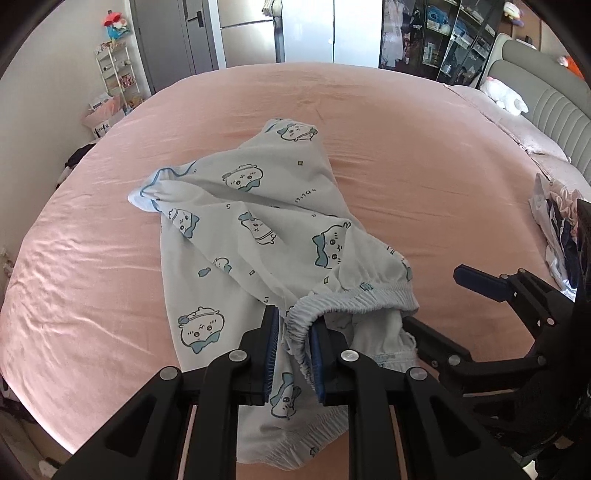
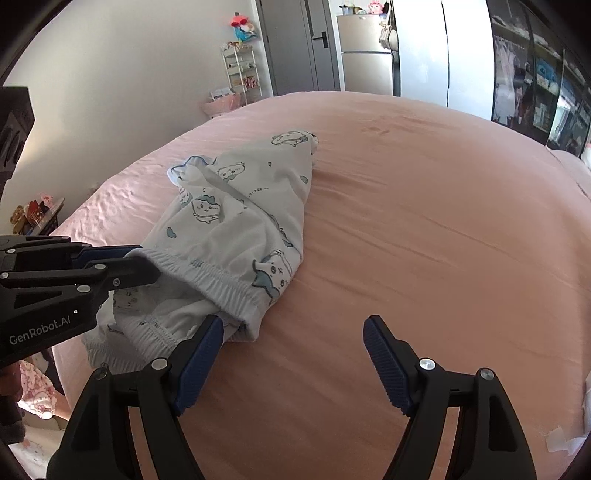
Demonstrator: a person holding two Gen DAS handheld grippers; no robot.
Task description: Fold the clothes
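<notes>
A pair of white pyjama trousers (image 1: pixel 255 225) with blue cartoon prints lies crumpled on the pink bed (image 1: pixel 424 177); it also shows in the right wrist view (image 2: pixel 240 221). My left gripper (image 1: pixel 293 325) is shut on the trousers' elastic waistband (image 1: pixel 354 297), lifting it slightly; it also shows in the right wrist view (image 2: pixel 136 264). My right gripper (image 2: pixel 295 332) is open and empty, its left finger (image 2: pixel 207 343) against the waistband's right end (image 2: pixel 251 314). In the left wrist view the right gripper (image 1: pixel 436 299) sits beside the waistband.
A heap of other clothes (image 1: pixel 557 236) lies at the bed's right edge. Pillows and a grey headboard (image 1: pixel 554 110) are at the far right. A white shelf rack (image 1: pixel 118 74) stands by the wall, with a fridge (image 1: pixel 247 33) and a door beyond.
</notes>
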